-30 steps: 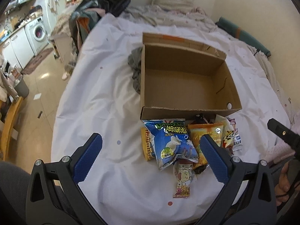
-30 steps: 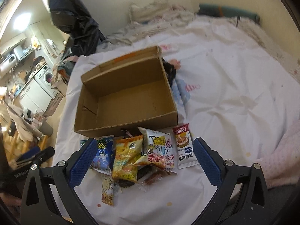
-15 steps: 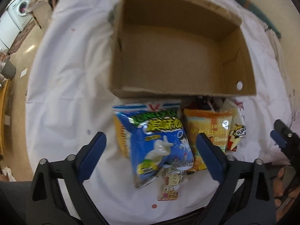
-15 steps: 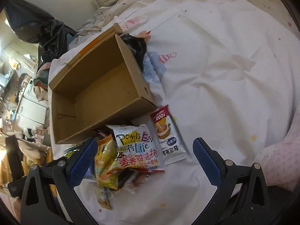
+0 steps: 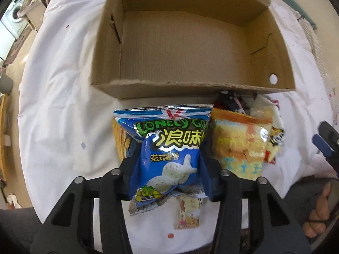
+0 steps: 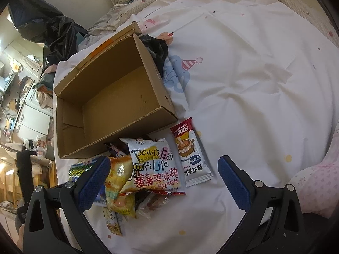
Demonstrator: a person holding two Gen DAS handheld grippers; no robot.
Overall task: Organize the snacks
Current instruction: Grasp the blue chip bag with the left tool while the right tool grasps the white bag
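An open cardboard box [image 5: 190,89] stands empty on the white bed sheet; it also shows in the right wrist view [image 6: 118,127]. A pile of snack packets lies in front of it. My left gripper [image 5: 169,169] is shut on the blue Lonely God chip bag [image 5: 169,146]. An orange-yellow bag [image 5: 239,148] lies right of it. My right gripper [image 6: 163,180] is open above a white Powers Easy Life bag [image 6: 154,165] and a red-and-white FOOD packet [image 6: 190,152].
A small cartoon packet [image 5: 187,213] lies under the blue bag. Dark clothing [image 6: 156,48] sits behind the box. A pink pillow [image 6: 317,182] is at the right. The bed edge drops to the floor and a washing machine [image 5: 14,19] at left.
My left gripper moved forward and down and closed on the blue chip bag. My right gripper shifted closer over the pile and stayed open.
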